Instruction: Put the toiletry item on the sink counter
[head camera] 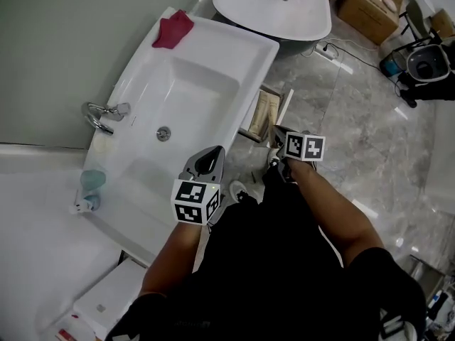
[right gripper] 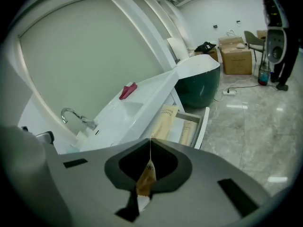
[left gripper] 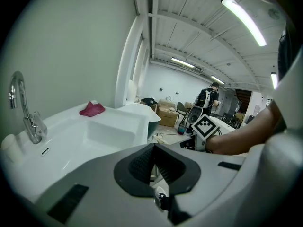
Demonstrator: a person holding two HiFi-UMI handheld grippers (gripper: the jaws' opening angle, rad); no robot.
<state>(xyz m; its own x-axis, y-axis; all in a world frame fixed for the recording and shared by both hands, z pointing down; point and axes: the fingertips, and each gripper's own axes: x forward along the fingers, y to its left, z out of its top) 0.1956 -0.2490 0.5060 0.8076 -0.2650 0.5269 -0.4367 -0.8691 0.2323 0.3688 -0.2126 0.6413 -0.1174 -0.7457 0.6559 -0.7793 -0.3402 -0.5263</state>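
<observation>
The tan toiletry item (right gripper: 146, 174) is pinched edge-on in the closed jaws of the right hand-held gripper (right gripper: 151, 143), off the bench (head camera: 124, 212) and near the open drawer (right gripper: 203, 122), which holds similar tan tubes (right gripper: 165, 122). The left hand-held gripper (left gripper: 152, 151) is closed and empty beside the sink (head camera: 185, 91).

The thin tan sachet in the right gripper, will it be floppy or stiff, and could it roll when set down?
The sachet is probably very light: it looks paper-thin, edge-on in the shut right gripper. It seems fairly stiff, since its free edge stands straight, without drooping. Being flat, it should lie still on the sink counter, not roll.
</observation>
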